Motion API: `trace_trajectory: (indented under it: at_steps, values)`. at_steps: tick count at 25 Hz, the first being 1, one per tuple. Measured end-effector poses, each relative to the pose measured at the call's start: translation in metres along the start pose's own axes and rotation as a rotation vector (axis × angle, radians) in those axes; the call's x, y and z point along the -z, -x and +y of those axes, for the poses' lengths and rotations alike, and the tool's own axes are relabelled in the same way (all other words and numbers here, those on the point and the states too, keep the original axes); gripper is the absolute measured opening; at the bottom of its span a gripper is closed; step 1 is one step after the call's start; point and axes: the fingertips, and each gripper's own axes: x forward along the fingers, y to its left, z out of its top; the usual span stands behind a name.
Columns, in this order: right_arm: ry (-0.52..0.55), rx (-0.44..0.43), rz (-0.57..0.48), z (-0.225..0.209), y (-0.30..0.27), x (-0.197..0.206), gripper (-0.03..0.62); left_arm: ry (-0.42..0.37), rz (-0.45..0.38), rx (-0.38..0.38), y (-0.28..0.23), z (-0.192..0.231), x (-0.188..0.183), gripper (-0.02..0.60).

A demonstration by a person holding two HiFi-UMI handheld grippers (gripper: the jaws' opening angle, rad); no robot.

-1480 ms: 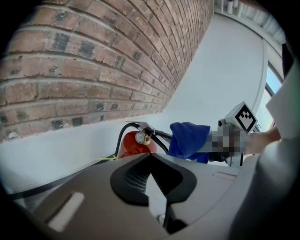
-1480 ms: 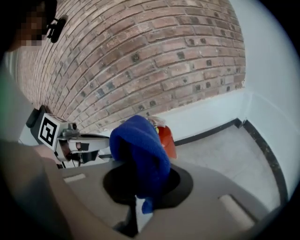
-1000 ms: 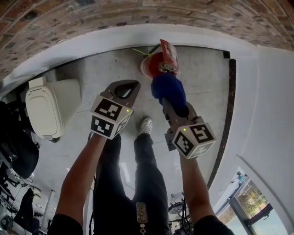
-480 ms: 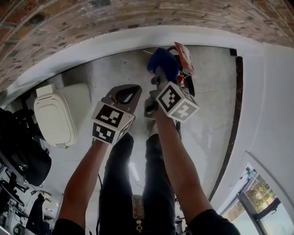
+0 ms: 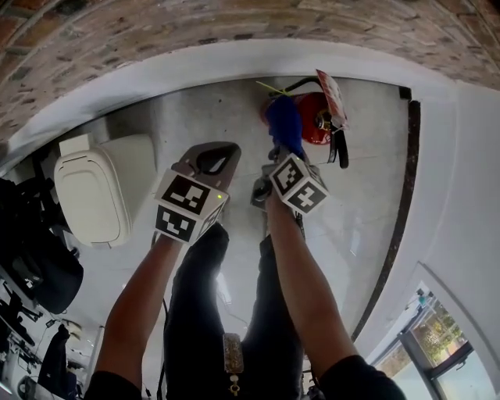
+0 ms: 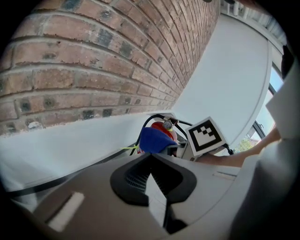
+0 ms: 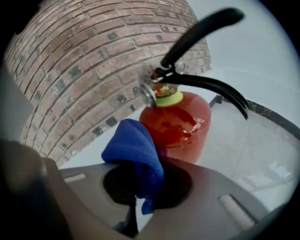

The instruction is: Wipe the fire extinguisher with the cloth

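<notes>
Fire extinguisher (image 5: 319, 129) stands upright on the pale floor (image 5: 195, 117) at the far side, close to the white skirting (image 5: 156, 74) under the brick wall (image 5: 234, 23). Judged heavy, rigid, with a smooth painted shell that is probably slippery; unlikely to tip under a light wipe, but a push high up on the levers (image 7: 206, 28) could rock it.

Cloth (image 7: 133, 145) is blue, soft and limp; it bunches and droops, so it needs a firm pinch at 1 fold.

Right gripper (image 7: 140, 176) has its jaws clenched on the cloth, the bunch sticking out ahead, just beside the extinguisher's left shoulder; contact cannot be confirmed. Left gripper (image 6: 151, 161) has its jaws pressed together on nothing and hangs nearer, to the left.

Best steadying hold looks like the neck below the green collar (image 7: 168, 99), not the trigger.

In the way:
- black hose (image 5: 341, 148) down the right side;
- hanging tag (image 5: 332, 98) on top;
- thin yellow tie (image 5: 269, 87) at the left.

These could snag the cloth. White lidded bin (image 5: 86, 195) sits well apart at the left; the person's legs (image 5: 203, 312) are below, near.
</notes>
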Motion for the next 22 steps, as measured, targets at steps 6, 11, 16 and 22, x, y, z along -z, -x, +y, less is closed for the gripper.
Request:
trace_trajectory:
  at_steps: [6, 11, 16, 22]
  values:
    - [0.186, -0.121, 0.011, -0.044, 0.001, 0.011, 0.028, -0.01, -0.03, -0.03, -0.032, -0.012, 0.011, 0.008]
    - [0.35, -0.317, 0.001, -0.061, 0.009, 0.003, 0.028, -0.042, -0.052, -0.066, -0.064, -0.03, 0.027, 0.008]
    - [0.516, -0.454, -0.085, -0.081, 0.03, -0.03, 0.028, -0.081, -0.087, -0.093, -0.088, -0.038, 0.029, 0.008]
    - [0.653, -0.51, -0.232, -0.099, 0.032, -0.08, 0.028, -0.12, -0.158, -0.152, -0.112, -0.042, 0.02, 0.008]
